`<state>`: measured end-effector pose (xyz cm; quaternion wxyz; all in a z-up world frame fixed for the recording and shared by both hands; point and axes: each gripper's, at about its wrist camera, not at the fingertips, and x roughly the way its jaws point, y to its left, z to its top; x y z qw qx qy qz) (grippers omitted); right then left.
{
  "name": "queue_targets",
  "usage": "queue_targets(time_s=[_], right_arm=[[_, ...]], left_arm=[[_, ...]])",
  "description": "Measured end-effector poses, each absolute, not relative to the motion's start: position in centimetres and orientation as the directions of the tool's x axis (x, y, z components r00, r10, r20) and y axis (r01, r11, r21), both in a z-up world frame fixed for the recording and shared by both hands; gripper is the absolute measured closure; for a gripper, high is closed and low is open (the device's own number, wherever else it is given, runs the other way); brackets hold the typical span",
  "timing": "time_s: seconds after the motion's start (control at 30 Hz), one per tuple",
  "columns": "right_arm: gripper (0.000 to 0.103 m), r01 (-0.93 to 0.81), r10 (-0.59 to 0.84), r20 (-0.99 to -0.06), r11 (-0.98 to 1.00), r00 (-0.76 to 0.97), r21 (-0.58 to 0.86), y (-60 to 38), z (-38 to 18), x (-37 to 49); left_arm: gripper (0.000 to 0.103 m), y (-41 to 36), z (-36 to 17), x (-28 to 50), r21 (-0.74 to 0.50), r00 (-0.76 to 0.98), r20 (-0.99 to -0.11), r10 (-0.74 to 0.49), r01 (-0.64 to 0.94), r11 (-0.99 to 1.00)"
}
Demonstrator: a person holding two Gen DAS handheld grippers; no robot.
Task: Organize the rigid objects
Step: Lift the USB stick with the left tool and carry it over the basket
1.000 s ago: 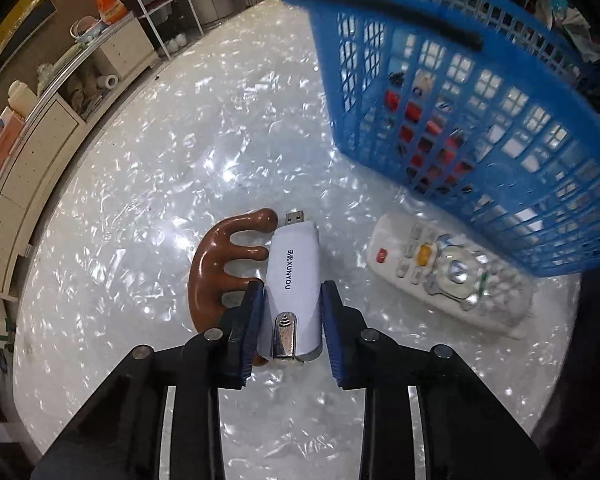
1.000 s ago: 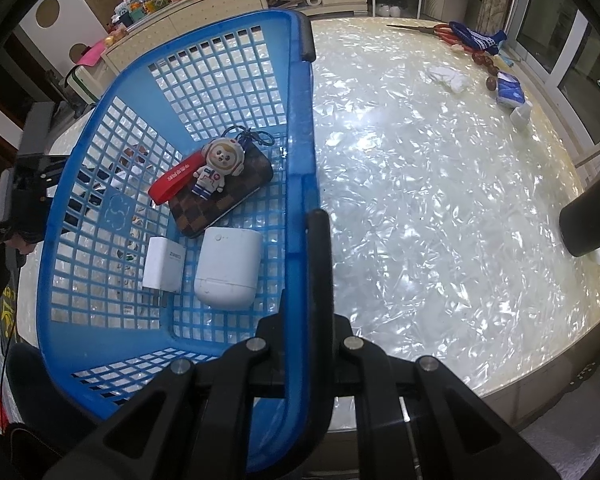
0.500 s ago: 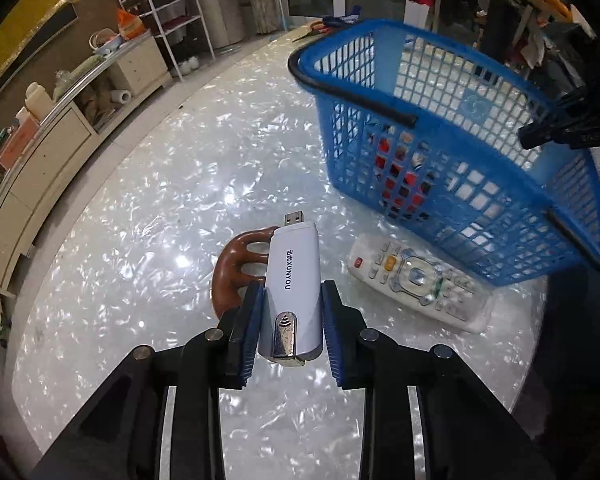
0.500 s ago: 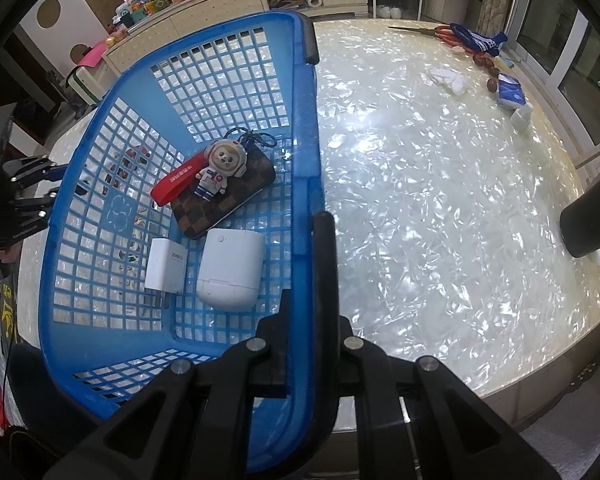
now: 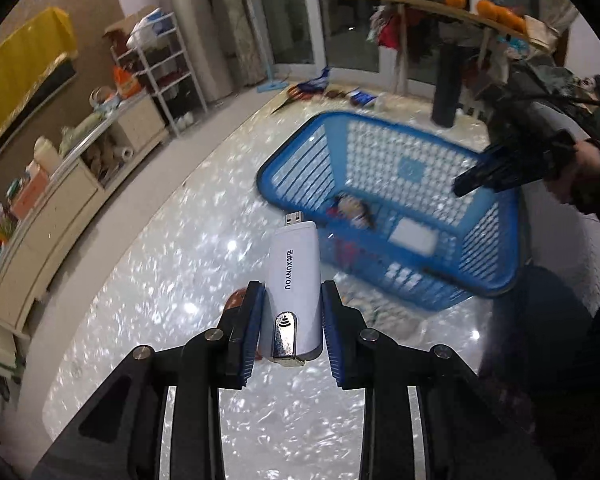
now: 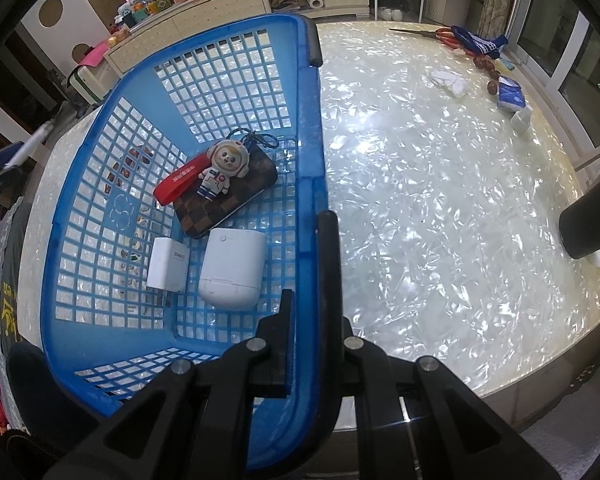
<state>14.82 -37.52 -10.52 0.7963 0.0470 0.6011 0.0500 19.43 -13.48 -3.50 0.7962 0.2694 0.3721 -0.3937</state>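
A white USB dongle (image 5: 293,280) (plug pointing far) is clenched in the left tongs (image 5: 292,320) above the surface (image 5: 160,280); the blue basket's (image 6: 180,344) rim is gripped by the right tongs (image 6: 312,308).

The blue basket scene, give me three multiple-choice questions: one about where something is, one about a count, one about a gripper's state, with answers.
1. Where does the astronaut keychain lie?
A. on the checkered wallet in the blue basket
B. on the bare table
C. between the left gripper's fingers

2. How many white items lie in the basket?
A. none
B. two
C. five

3. What is the left gripper doing?
A. hanging open and empty
B. clamping the basket rim
C. gripping the white USB dongle

Answers:
1 A, the figure rests on the wallet inside the basket.
2 B, a white charger and a white rounded case.
3 C, both pads press the dongle's sides; the right gripper clamps the rim.
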Motion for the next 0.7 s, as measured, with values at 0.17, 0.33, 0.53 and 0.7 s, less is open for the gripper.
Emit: queue_targets(time_s=[0.17,0.33,0.53,0.7], right_arm=[[0.095,-0.03,0.142,-0.951,0.99,0.275,0.139,-37.7,-10.5,14.7],[0.095,-0.028,0.148,-0.949,0.989,0.279,0.146,-37.9,-10.5,14.5],[0.095,-0.028,0.155,-0.948,0.988,0.279,0.153,-38.1,-10.5,14.6],[0.094,-0.028,0.161,-0.946,0.987,0.281,0.16,-38.1,-10.5,14.6]], left_arm=[[0.07,-16.4,-2.6,17.5,0.164,0.407,-0.796,-0.447,0.857,0.488],[0.07,-19.2,-2.8,16.7,0.143,0.369,-0.792,-0.486,0.886,0.441],[0.07,-22.6,-4.0,16.2,0.125,0.316,-0.804,-0.503,0.918,0.378],[0.07,-25.1,-5.6,16.0,0.107,0.276,-0.82,-0.501,0.935,0.339]])
